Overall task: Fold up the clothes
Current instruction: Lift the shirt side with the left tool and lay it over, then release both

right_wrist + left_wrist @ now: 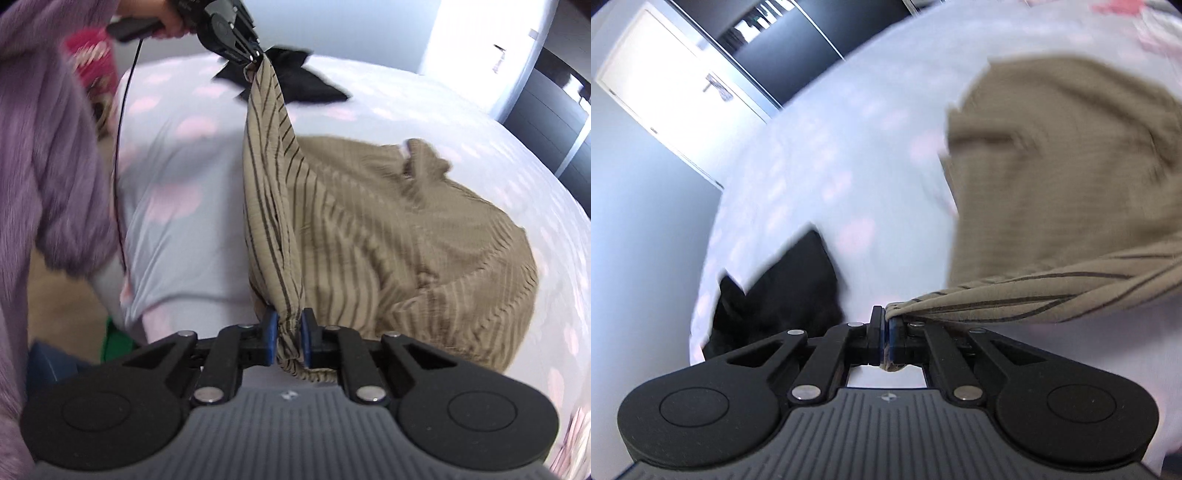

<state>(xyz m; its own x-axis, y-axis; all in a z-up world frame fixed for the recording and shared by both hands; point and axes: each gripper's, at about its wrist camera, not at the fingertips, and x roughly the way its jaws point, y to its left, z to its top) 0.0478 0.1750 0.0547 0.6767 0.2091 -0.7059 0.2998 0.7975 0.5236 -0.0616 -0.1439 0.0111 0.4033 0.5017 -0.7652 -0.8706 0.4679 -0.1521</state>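
A tan garment with thin dark stripes (pixel 406 229) lies bunched on a bed with a white, pink-spotted sheet (pixel 177 155). My left gripper (pixel 885 319) is shut on one end of its hem, and the striped cloth (pixel 1052 206) stretches away to the right, lifted off the sheet. My right gripper (pixel 289 323) is shut on the other end of the same hem, with cloth bulging between its blue pads (pixel 270 334). In the right wrist view the left gripper (pixel 255 55) shows at the top, a hand behind it, and the taut hem runs between the two grippers.
A black garment (pixel 783 295) lies on the sheet beyond the left gripper, and the black garment (pixel 295 79) shows again behind it in the right wrist view. A purple fuzzy sleeve (pixel 48 166) fills the left side. A white door (pixel 676 85) and dark wardrobe stand beyond the bed.
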